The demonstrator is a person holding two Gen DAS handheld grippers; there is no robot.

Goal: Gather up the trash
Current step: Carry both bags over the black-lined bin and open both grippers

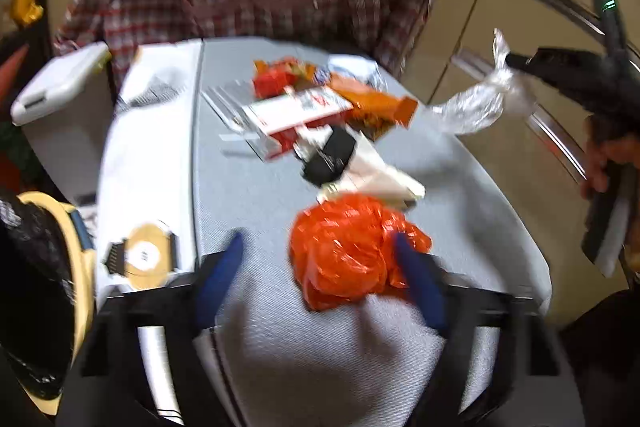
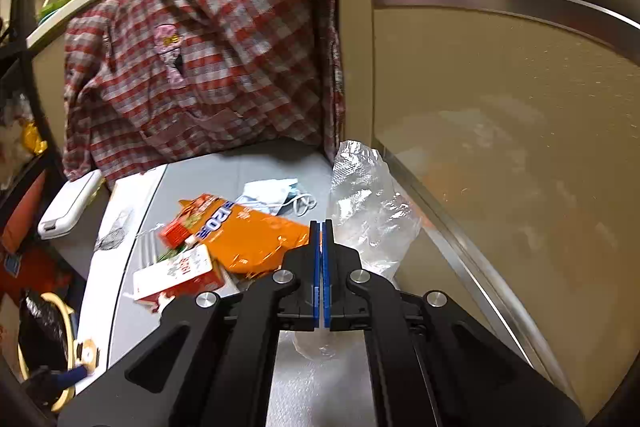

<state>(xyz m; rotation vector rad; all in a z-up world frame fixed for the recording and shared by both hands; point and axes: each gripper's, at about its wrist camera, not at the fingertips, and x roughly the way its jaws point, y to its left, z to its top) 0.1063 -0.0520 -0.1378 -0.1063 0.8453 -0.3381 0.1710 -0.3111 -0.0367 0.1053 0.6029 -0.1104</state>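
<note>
A crumpled orange plastic bag [image 1: 352, 251] lies on the grey table [image 1: 248, 187]. My left gripper [image 1: 320, 247] is open, its right finger touching the bag, its left finger apart from it. Behind it lie a red-and-white carton [image 1: 296, 115], an orange snack bag [image 1: 372, 99] and black and white scraps [image 1: 336, 155]. My right gripper [image 2: 321, 227] is shut on a clear plastic bag [image 2: 368, 203] and holds it above the table's right edge; it also shows in the left wrist view [image 1: 516, 63] with the bag [image 1: 476, 103]. The orange snack bag [image 2: 256, 231], the carton [image 2: 176, 275] and a face mask [image 2: 276, 195] lie below it.
A plaid shirt [image 2: 216, 51] hangs behind the table. A beige cabinet with metal rails [image 2: 500, 107] stands on the right. A white bin lid [image 1: 60, 83] and a yellow-rimmed bin with a black liner [image 1: 44, 291] are at the left. A round yellow tag [image 1: 146, 257] lies on the table.
</note>
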